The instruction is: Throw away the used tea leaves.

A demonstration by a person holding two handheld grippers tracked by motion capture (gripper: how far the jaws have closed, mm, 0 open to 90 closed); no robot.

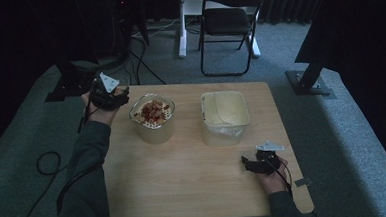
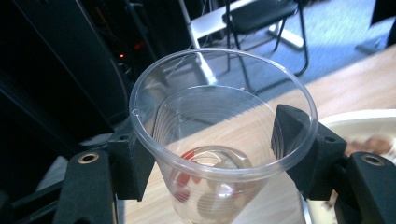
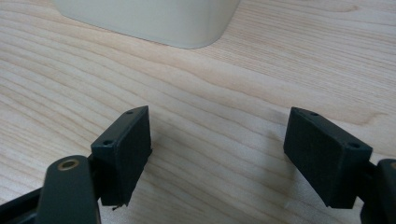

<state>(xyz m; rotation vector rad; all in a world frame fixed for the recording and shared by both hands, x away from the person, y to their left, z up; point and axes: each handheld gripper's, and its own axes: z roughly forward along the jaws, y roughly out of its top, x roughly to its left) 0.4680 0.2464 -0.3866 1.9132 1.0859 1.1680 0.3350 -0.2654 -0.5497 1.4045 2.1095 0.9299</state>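
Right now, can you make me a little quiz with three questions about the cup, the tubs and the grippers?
1. Where is the clear plastic cup?
A. between the jaws of the left hand-held gripper
B. inside the right tub
C. on the chair

2. How many tubs stand on the table?
A. one
B. two
C. four

3. How is the right hand-held gripper?
A. shut on a spoon
B. shut on the cup
C. open, holding nothing

Answers: 1 A, the black jaws press the cup's sides in the left gripper view. 2 B, a tub with red and pale bits and a pale tub. 3 C, bare wood shows between its spread jaws.
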